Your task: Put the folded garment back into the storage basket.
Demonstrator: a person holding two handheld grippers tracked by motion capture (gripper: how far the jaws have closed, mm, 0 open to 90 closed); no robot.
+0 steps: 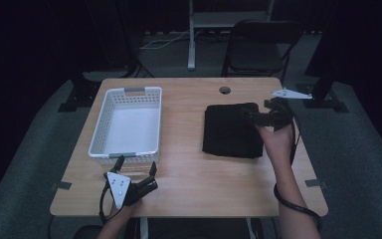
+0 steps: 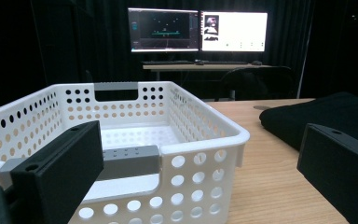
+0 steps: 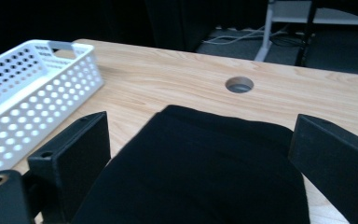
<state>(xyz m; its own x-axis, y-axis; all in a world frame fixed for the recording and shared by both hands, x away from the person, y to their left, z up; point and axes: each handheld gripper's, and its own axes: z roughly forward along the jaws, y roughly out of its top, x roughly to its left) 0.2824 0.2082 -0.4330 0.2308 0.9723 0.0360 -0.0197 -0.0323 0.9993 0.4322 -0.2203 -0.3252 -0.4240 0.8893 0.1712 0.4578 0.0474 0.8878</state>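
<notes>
1. Nearest the person, the left gripper (image 1: 138, 170) rests at the front edge of the light wooden surface (image 1: 199, 179), its fingers (image 2: 58, 168) apart and holding nothing, pointed at the near wall of the basket.
2. Just beyond it stands the white perforated plastic basket with grey handles (image 1: 149, 119). Its floor looks bare; nothing lies inside it.
3. To the right and farther back, the folded black cloth (image 1: 229, 132) lies flat on the surface, well apart from the basket.
4. The right gripper (image 1: 252, 117) hangs over the cloth's right edge, fingers (image 3: 72, 158) spread wide on either side of the fabric and not yet clamped on it.
5. The step in hand looks like the reach for a grasp. Next, the right gripper probably needs to lower, pinch a thick fold of cloth, lift it and carry it left toward the basket.
</notes>
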